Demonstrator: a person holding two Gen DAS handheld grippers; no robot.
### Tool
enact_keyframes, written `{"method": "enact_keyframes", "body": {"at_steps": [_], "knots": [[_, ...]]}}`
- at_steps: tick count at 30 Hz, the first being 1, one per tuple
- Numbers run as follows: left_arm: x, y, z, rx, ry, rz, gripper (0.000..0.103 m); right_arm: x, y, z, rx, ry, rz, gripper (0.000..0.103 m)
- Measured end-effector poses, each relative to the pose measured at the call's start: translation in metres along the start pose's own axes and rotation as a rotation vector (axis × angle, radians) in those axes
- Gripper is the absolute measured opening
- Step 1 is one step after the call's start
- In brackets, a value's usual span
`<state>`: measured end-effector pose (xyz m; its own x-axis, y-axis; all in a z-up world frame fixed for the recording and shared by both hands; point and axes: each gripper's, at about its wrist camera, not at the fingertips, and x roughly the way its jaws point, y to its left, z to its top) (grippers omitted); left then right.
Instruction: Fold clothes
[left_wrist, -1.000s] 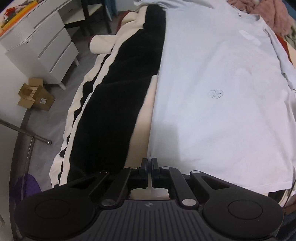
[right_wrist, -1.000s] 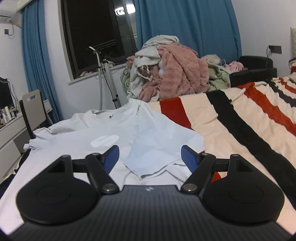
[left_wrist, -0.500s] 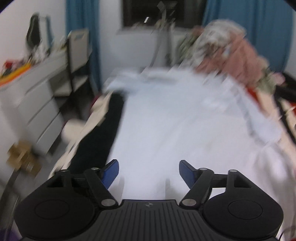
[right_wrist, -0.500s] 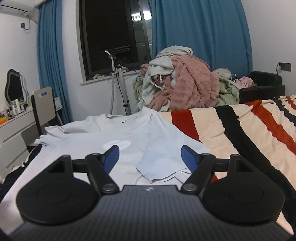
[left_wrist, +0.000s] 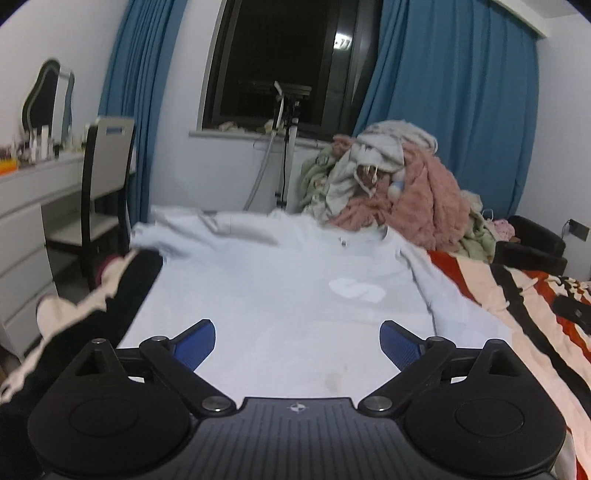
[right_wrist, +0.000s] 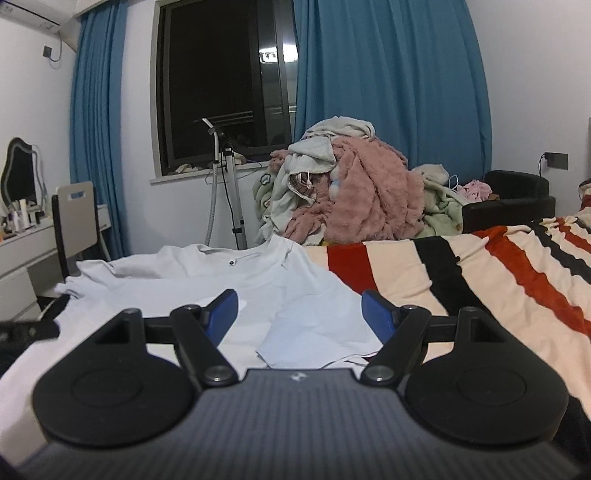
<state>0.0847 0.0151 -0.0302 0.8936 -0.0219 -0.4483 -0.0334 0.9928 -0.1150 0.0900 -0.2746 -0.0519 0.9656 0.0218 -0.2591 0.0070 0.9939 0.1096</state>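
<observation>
We see the left hand-held gripper (left_wrist: 297, 338) with its blue pads spread wide; its jaws have just been opening, and nothing sits between them. Ahead of it and below, a pale blue T-shirt (left_wrist: 280, 291) lies spread flat on the bed, collar at the far end, a white logo (left_wrist: 356, 288) beyond the right pad. One sleeve (left_wrist: 173, 230) reaches off to the far left, blurred. The right hand-held gripper (right_wrist: 299, 310) also stands wide and holds nothing. Just in front of it, between the pads, the shirt's other sleeve (right_wrist: 317, 328) lies folded in over the body. To its right runs the striped blanket (right_wrist: 498, 269), red, black and cream. Farther ahead, a heap of clothes (right_wrist: 354, 192) rises beneath the blue curtains (right_wrist: 388, 92).
</observation>
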Motion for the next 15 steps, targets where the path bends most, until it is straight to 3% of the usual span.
{"method": "enact_keyframes", "body": {"at_steps": [7, 11, 15], "knots": [[0.015, 0.026, -0.014, -0.031, 0.042, 0.004, 0.099, 0.027, -0.002, -0.010, 0.065, 0.050, 0.003, 0.075], [0.015, 0.029, -0.022, -0.048, 0.071, 0.001, 0.100, 0.047, -0.026, -0.013, 0.184, 0.093, -0.012, 0.075], [0.015, 0.021, -0.032, 0.011, 0.093, 0.056, 0.100, 0.074, -0.059, -0.017, 0.314, 0.144, -0.034, 0.075]]}}
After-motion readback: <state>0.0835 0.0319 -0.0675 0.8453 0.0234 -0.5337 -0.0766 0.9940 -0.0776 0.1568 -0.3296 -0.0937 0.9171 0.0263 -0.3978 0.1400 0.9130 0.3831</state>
